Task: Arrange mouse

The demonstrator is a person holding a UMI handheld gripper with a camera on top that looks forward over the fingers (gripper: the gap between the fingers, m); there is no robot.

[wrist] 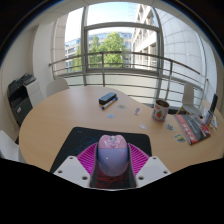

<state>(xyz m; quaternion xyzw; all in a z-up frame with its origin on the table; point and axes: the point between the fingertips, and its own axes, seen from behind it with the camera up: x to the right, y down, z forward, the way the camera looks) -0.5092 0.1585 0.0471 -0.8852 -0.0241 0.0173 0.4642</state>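
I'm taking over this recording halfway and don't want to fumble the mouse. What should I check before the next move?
1. Mouse between the tongs: ok, it sits between the pink pads.
2. Firm grip by both pads: cannot tell; contact isn't clear.
3. Mouse over the black mat: ok.
4. Mouse lifted or resting on the mat: cannot tell.
5. Table just beyond the mat free of things: ok; the mug and dark box stand farther off.
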